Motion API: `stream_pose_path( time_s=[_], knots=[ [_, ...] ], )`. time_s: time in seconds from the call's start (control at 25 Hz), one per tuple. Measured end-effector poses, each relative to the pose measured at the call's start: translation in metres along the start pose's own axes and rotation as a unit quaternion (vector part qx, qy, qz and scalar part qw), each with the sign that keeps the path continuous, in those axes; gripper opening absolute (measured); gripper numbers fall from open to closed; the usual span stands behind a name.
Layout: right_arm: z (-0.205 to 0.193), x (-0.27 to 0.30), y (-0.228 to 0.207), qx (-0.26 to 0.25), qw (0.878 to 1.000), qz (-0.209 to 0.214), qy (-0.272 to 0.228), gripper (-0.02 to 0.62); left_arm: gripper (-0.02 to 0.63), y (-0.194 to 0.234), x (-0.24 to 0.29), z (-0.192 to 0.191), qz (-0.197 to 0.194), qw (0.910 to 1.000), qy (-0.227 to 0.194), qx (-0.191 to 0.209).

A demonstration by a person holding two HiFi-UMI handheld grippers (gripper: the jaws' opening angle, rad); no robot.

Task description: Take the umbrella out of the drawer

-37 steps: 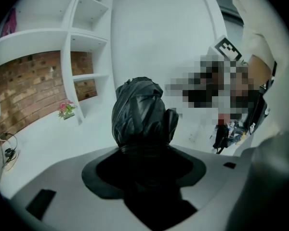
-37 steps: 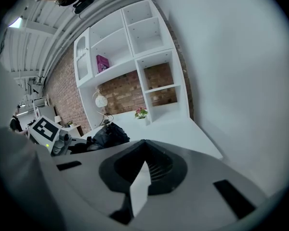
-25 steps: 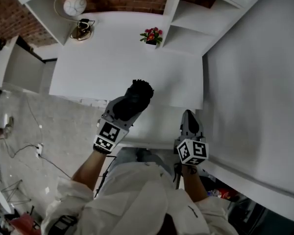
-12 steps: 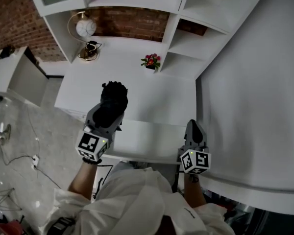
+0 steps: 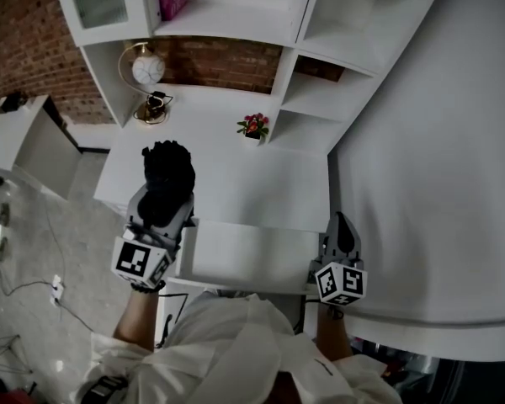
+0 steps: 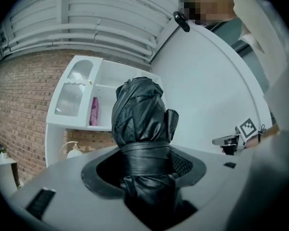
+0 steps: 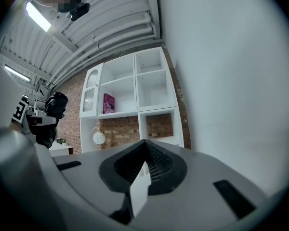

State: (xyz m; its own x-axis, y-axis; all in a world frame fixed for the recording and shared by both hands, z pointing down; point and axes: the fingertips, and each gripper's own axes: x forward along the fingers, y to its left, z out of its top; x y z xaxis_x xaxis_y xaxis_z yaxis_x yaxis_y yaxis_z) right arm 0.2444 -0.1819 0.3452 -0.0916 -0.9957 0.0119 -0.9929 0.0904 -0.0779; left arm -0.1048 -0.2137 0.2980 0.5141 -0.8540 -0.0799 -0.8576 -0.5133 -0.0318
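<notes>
Home study, white desk (image 5: 236, 183), shelf unit (image 5: 320, 23), brick wall (image 5: 25, 40)

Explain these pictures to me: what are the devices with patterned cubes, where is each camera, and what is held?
No robot here: a person holds a two-jaw gripper in each hand; the marker cubes are part of them. The head view comes from a camera on the person's head, looking steeply down. The other two come from cameras riding on each gripper, looking along its jaws. Below is a white desk with a small flower pot and a globe lamp, and an open drawer at its front. The left gripper is clamped on a folded black umbrella. The right gripper has its jaws together, with a thin white strip between them that I can't identify.
</notes>
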Motion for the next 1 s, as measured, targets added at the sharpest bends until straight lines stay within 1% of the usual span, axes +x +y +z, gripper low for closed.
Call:
stream_pose_path(
  time_s=[0.32, 0.56, 0.88, 1.0],
  knots=[
    [0.017, -0.007, 0.003, -0.031, 0.999, -0.005, -0.018, 0.016, 0.273, 0.005, -0.006, 0.019, 0.004, 0.9997, -0.024, 0.008],
    [0.025, -0.013, 0.000, -0.023, 0.999, -0.010, -0.027, 0.016, 0.273, 0.009, -0.011, 0.027, 0.013, 0.9992, -0.035, 0.014],
    [0.021, -0.019, 0.002, -0.020, 1.000, -0.012, -0.022, 0.017, 0.273, 0.011, -0.014, 0.025, 0.008, 0.9994, -0.027, 0.021],
    [0.020, -0.022, 0.003, -0.018, 1.000, -0.011, -0.020, 0.016, 0.273, 0.011, -0.015, 0.026, 0.011, 0.9994, -0.031, 0.010]
  ],
)
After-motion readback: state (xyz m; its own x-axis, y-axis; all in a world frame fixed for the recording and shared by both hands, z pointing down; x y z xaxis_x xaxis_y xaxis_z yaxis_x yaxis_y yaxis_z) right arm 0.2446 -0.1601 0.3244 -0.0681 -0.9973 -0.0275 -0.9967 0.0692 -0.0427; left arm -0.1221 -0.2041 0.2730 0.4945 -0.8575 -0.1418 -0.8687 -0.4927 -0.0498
